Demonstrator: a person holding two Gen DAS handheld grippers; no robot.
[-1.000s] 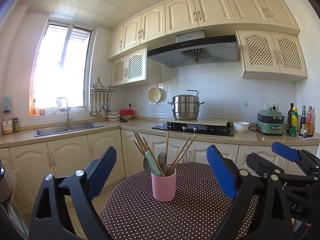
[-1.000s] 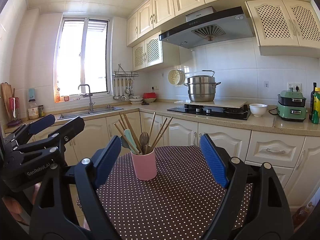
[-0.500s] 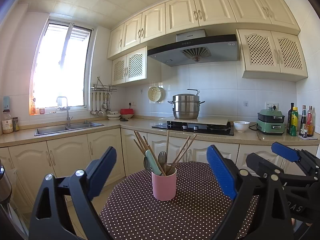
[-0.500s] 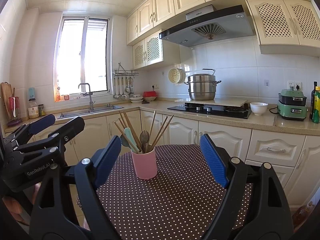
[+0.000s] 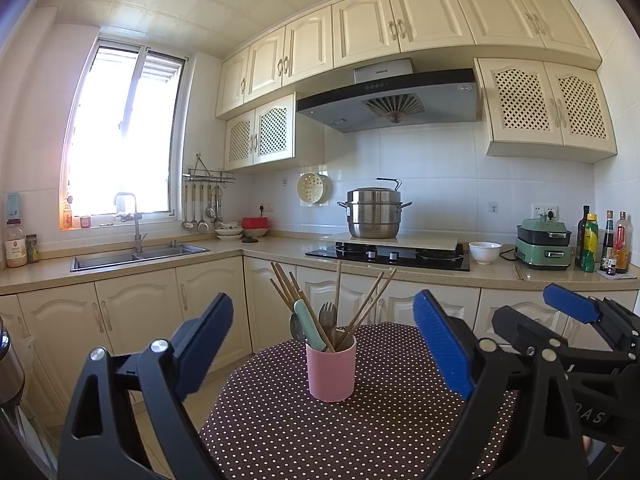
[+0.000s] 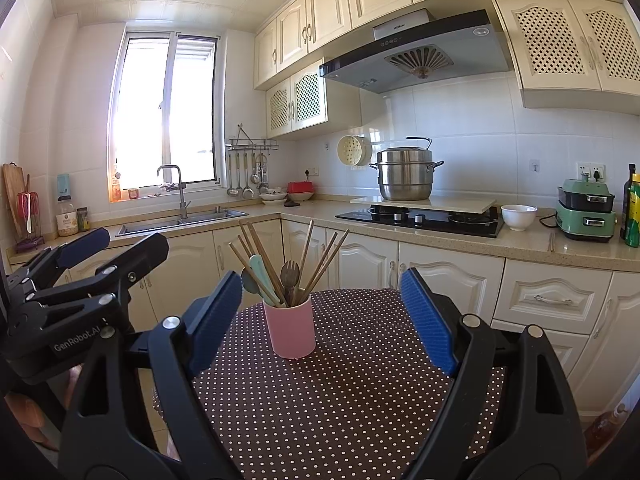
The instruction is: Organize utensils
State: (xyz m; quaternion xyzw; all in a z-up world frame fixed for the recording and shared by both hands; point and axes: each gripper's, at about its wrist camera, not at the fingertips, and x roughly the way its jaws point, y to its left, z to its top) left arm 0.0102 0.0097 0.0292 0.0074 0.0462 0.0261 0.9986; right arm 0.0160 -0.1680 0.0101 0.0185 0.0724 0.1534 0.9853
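With both grippers' fingers (image 5: 204,336) spread and empty, the pink cup (image 5: 331,370) ahead between them needs 1 chopstick (image 5: 370,304) pinched high, I judge.

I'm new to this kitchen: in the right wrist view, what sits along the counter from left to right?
Sink → red container → steel steamer pot → white bowl → green electric cooker → bottles at the right edge.
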